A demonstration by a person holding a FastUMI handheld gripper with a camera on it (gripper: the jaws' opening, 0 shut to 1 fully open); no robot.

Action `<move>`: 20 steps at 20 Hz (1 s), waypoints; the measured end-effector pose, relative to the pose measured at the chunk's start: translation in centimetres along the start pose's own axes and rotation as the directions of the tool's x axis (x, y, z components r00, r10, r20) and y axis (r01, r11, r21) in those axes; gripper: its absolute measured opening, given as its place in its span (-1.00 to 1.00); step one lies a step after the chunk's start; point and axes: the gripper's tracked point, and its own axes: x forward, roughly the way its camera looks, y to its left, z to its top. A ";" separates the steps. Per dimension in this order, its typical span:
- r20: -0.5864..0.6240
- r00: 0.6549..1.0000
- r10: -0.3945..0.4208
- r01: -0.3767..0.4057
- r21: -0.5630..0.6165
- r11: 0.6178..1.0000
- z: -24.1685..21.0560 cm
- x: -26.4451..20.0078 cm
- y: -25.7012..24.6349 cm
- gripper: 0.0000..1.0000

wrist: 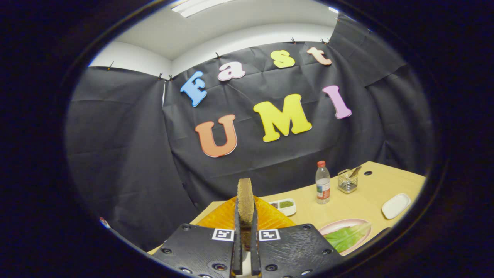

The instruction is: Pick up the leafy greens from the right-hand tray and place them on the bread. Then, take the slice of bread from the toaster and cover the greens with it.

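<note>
The tongs (245, 231) are clamped on a slice of bread (245, 200), held upright on edge. The pink plate (361, 223) with the leafy greens (345, 237) lies on the counter (382, 181) to the right of the slice, lower down.

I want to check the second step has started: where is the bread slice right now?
In the gripper view the bread slice stands on edge, clamped between the claw fingers, above the orange toaster, left of the pink plate with the greens.

One bread slice (245, 199), one bottle (323, 187), one wire basket (347, 180), three dishes.
</note>
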 end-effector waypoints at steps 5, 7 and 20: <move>-0.021 0.994 -0.111 0.111 -0.019 0.994 -2.6 0.6 -8.6 -0.83; -0.059 0.987 -0.149 0.148 -0.013 0.989 -4.7 1.0 -11.5 -0.83; -0.238 0.949 -0.207 0.230 0.071 0.971 -13.8 2.5 -19.6 -0.81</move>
